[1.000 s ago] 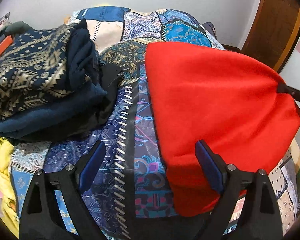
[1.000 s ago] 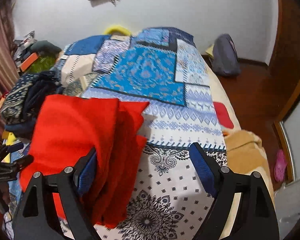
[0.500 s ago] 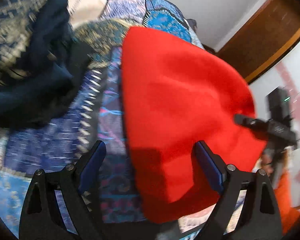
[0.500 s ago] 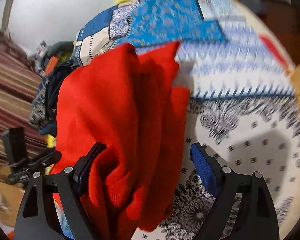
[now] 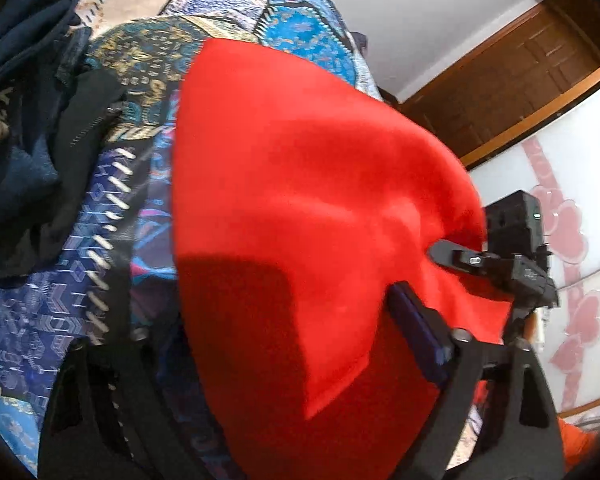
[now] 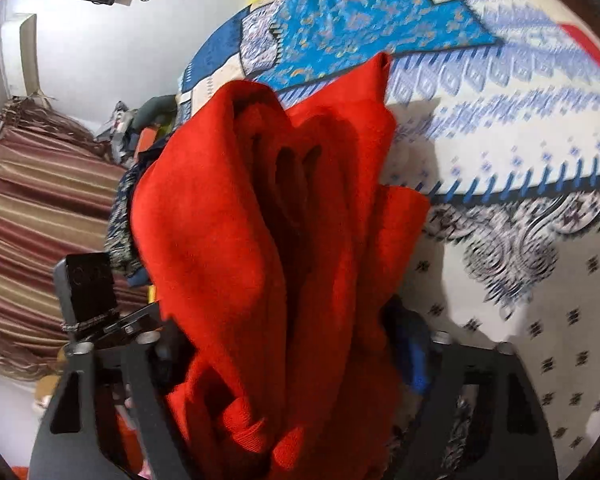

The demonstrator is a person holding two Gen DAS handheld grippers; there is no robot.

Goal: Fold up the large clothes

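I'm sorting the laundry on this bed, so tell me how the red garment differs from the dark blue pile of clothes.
The red garment is plain, bright red; the dark blue pile is navy with gold patterning. The red garment lies between the jaws of both grippers, bunched into thick folds in the right wrist view; the pile sits untouched to the left. Both rest on the patchwork bedspread.

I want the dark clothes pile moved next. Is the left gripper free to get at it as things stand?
Probably not yet. The left gripper has the red garment draped between its fingers, covering much of its front. The dark clothes pile lies uncovered on the patterned bedspread, off to the left.
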